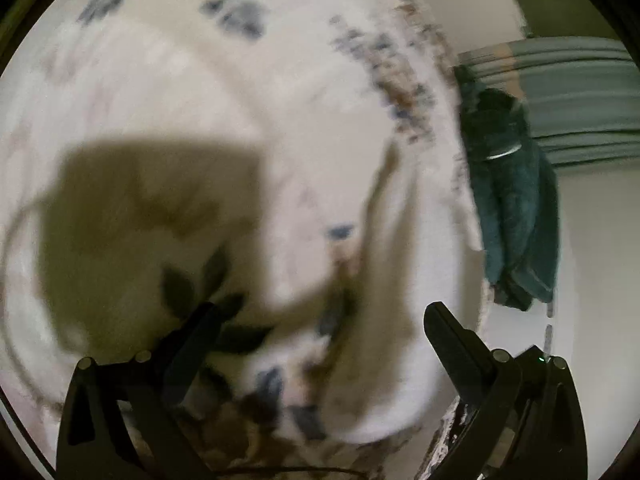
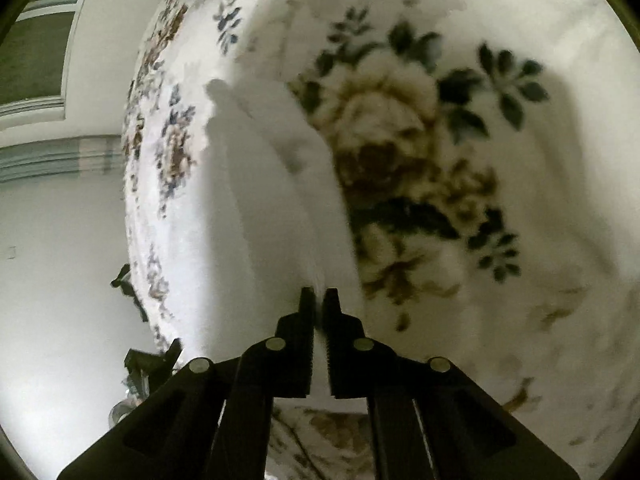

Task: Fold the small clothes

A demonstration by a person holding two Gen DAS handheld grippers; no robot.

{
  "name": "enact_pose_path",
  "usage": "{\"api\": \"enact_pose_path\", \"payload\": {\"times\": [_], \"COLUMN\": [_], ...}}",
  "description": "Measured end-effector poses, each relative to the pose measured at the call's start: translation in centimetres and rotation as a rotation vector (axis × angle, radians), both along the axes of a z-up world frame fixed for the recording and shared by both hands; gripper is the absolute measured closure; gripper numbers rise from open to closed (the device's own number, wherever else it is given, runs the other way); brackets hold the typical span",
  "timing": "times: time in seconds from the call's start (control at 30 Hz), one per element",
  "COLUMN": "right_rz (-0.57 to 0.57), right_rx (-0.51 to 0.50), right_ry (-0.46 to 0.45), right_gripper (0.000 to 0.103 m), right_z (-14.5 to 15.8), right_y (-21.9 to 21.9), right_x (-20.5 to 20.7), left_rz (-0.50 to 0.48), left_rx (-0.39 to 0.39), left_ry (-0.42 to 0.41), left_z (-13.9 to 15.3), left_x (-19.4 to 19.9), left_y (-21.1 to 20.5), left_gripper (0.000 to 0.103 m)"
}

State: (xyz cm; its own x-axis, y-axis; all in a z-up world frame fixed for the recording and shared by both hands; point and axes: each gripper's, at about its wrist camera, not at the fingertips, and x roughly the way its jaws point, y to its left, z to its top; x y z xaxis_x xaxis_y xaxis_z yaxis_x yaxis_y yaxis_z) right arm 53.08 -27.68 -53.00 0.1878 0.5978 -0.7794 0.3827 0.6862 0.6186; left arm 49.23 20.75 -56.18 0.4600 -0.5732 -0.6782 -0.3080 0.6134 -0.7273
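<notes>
Right gripper (image 2: 319, 300): jaws nearly shut, pinching thin edge of white cloth (image 2: 272, 184). Left gripper (image 1: 320, 316): jaws wide apart, nothing held, poised over same cloth (image 1: 384, 320). White cloth: small, plain, draped in soft folds on flowered bedspread (image 2: 420, 132); probably light, limp, easily creased; best taken at corners or hem. Bedspread: white, fuzzy, brown roses, dark leaves. Beyond, dark teal garment (image 1: 512, 208) hanging over bed edge; pale floor (image 2: 60, 260).

Lighting: dim, warm, perhaps overhead. Blur is smearing the floral cloth (image 1: 224, 92) throughout; a dark shadow (image 1: 152, 216) is falling across it. Fisheye edges are bending.
</notes>
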Motion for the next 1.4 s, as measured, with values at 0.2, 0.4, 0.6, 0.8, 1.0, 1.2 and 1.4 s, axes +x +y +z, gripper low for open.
{"api": "enact_pose_path", "payload": {"times": [0.2,0.4,0.6,0.8,1.0,1.2,1.4], "right_rz": [0.029,-0.035,0.0,0.147,0.235,0.237,0.258], "right_rx": [0.041,-0.009,0.162,0.308,0.303,0.258,0.229], "right_ry": [-0.041,-0.012,-0.013,0.097,0.059,-0.003,-0.122], "right_gripper": [0.092,0.099,0.008,0.007,0.045,0.058,0.06], "right_z": [-1.5,-2.1,-3.5,-8.8,-7.8,-4.6,0.3], "right_y": [0.6,-0.5,-1.2,2.0,5.4,5.6,7.2], "right_x": [3.8,3.9,3.0,3.0,4.1,4.5,7.7], "left_rz": [-0.07,-0.195,-0.31,-0.355,-0.389,-0.349,-0.326], "left_rx": [0.057,0.103,0.076,0.055,0.017,0.012,0.012], "left_ry": [-0.055,-0.057,-0.002,0.0,-0.046,-0.118,-0.226], "left_z": [2.0,0.8,-2.3,-2.8,-1.4,1.6,6.4], "left_x": [2.9,5.9,7.1,7.4,7.3,7.0,9.5], "left_y": [-1.9,-5.0,-7.3,-7.4,-8.0,-7.9,-7.0], "left_gripper": [0.0,0.0,0.0,0.0,0.062,0.076,0.077]}}
